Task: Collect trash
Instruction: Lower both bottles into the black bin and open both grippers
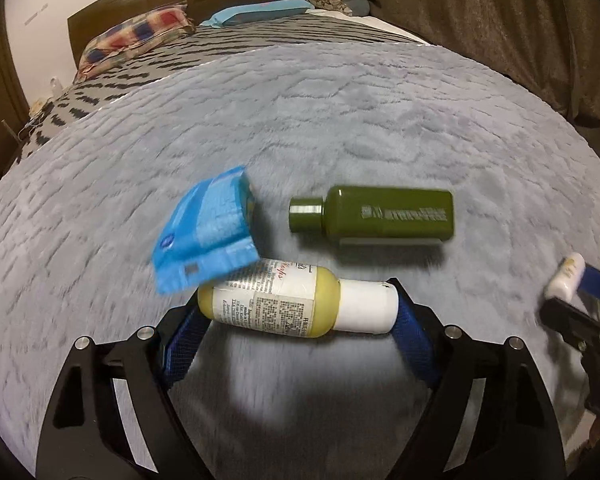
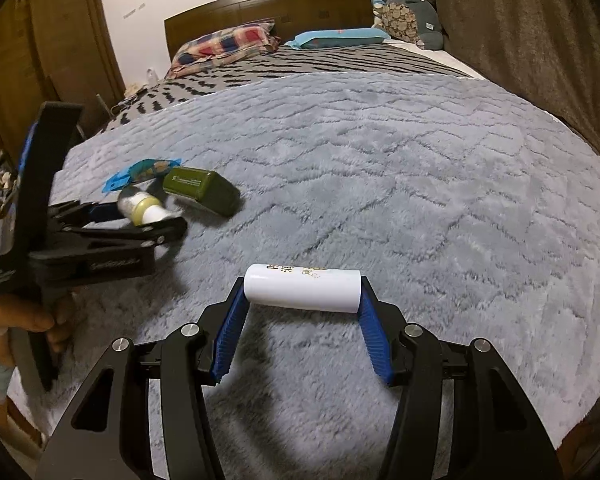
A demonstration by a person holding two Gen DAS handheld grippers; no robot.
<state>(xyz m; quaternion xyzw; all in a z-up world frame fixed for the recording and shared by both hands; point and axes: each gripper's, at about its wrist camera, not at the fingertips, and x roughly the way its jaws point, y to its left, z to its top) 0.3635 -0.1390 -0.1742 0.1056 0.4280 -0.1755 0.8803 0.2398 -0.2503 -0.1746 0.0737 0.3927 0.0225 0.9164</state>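
Both grippers loaded over a grey plush blanket (image 2: 380, 160) on the bed: the left gripper (image 1: 298, 308) is clamped end-to-end on a yellow lotion bottle (image 1: 284, 304), base vs. white cap, while the right gripper (image 2: 302, 290) grips a white tube (image 2: 302, 286) lengthwise between its blue pads (image 2: 228, 340). Just ahead of the left tool lie a green bottle (image 1: 380, 214) and, touching the held bottle's upper left, a blue wrapper (image 1: 208, 228). Bottles look light, rigid, prob. slick (an end-on hold could slip; mid-body seems safer). Wrapper is soft, crushable. Open blanket ahead and right of the right tool; curtain (image 2: 520, 40) marks the far-right edge.
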